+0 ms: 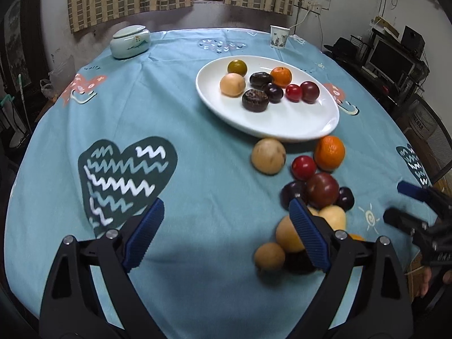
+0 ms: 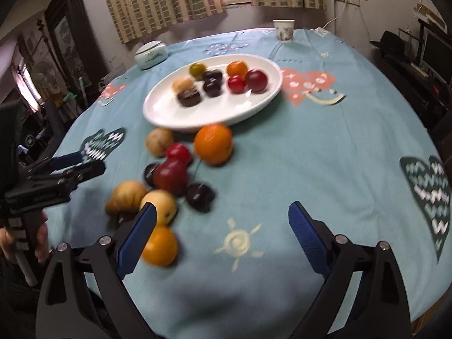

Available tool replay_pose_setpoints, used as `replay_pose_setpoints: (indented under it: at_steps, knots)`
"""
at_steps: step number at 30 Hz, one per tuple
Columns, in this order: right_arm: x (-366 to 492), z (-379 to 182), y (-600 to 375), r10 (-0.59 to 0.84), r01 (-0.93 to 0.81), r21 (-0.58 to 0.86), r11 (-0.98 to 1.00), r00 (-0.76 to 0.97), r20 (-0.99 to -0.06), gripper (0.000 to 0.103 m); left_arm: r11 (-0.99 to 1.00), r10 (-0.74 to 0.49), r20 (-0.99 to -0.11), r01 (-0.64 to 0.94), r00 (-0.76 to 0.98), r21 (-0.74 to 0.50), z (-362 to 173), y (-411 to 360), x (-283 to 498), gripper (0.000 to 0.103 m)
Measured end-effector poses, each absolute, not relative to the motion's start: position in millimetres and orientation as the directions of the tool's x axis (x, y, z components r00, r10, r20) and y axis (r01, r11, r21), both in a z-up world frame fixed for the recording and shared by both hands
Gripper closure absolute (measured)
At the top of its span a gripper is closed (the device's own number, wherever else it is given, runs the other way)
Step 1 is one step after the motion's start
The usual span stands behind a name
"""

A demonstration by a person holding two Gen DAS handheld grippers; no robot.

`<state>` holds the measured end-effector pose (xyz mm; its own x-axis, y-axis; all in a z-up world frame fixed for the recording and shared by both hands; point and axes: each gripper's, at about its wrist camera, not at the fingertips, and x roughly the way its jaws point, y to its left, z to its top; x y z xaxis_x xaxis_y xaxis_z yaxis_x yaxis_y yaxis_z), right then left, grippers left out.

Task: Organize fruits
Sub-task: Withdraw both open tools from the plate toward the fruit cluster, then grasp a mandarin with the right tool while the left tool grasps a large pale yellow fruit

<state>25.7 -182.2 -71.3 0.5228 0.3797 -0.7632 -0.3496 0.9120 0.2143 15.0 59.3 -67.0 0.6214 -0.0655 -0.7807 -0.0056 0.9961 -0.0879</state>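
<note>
A round tabletop (image 1: 197, 186) is covered by a light blue cloth printed with hearts and small suns. Toward its far side sits a white oval plate (image 1: 282, 124) holding eight fruits in a loose cluster: a green-yellow citrus (image 1: 237, 67), a small orange (image 1: 281, 76), a tan round fruit (image 1: 232, 84), two red plums (image 1: 302, 92) and three dark fruits. Just in front of the plate, loose fruit lies in a pile on the cloth: a large orange (image 1: 329, 153), a tan fruit (image 1: 268, 156), red and dark purple plums (image 1: 322, 189), and several yellow and tan fruits nearer the camera. The left hand-held gripper (image 1: 227, 231) hovers above bare cloth with its blue-padded jaws wide apart and nothing between them; its right finger overlaps the near edge of the pile. The right hand-held gripper (image 2: 223, 236) also stands wide apart and empty, over a sun print just right of the pile. A pale lidded ceramic jar (image 1: 130, 41) and a paper cup (image 1: 279, 36) stand at the far edge.
</note>
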Motion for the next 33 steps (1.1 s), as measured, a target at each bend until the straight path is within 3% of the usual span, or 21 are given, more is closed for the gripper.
replay_pose_setpoints:
  at_steps: [7, 17, 18, 20, 21, 23, 27, 33]
  knots:
    - [-6.2, -76.5, -154.3, 0.463, -0.472, 0.232, 0.850, 0.461, -0.757, 0.009, 0.995, -0.053, -0.774, -0.034, 0.631, -0.097, -65.6, 65.9, -10.2, 0.011]
    - [-13.2, -84.0, -144.4, 0.442, -0.484, 0.200, 0.852, 0.461, -0.769, 0.010, 0.993, -0.048, -0.781, -0.056, 0.623, -0.106, -70.1, 76.0, -21.3, 0.009]
    - [-14.1, -85.0, -142.7, 0.434, -0.488, 0.185, 0.853, 0.466, -0.771, 0.013, 0.992, -0.048, -0.782, -0.059, 0.621, -0.108, -70.9, 77.4, -21.5, 0.009]
    - [-13.7, -87.6, -139.5, 0.428, -0.497, 0.173, 0.850, 0.463, -0.776, 0.032, 0.992, -0.052, -0.783, -0.062, 0.619, -0.114, -71.9, 78.6, -21.0, 0.009]
    - [-11.8, -90.3, -137.5, 0.437, -0.504, 0.183, 0.844, 0.448, -0.780, 0.035, 0.991, -0.057, -0.784, -0.059, 0.618, -0.118, -72.1, 78.1, -20.3, 0.009]
    - [-7.2, -97.5, -132.2, 0.448, -0.522, 0.192, 0.831, 0.425, -0.787, 0.054, 0.991, -0.068, -0.786, -0.047, 0.615, -0.123, -73.2, 75.7, -19.2, 0.009]
    - [-1.2, -107.8, -129.0, 0.447, -0.515, 0.206, 0.832, 0.402, -0.799, 0.063, 0.993, -0.089, -0.792, -0.010, 0.604, -0.119, -76.0, 65.6, -16.6, 0.009]
    - [2.2, -100.8, -157.3, 0.407, -0.423, 0.211, 0.881, 0.453, -0.793, 0.064, 0.984, -0.171, -0.791, 0.138, 0.587, -0.111, -76.2, 30.5, -14.6, 0.009]
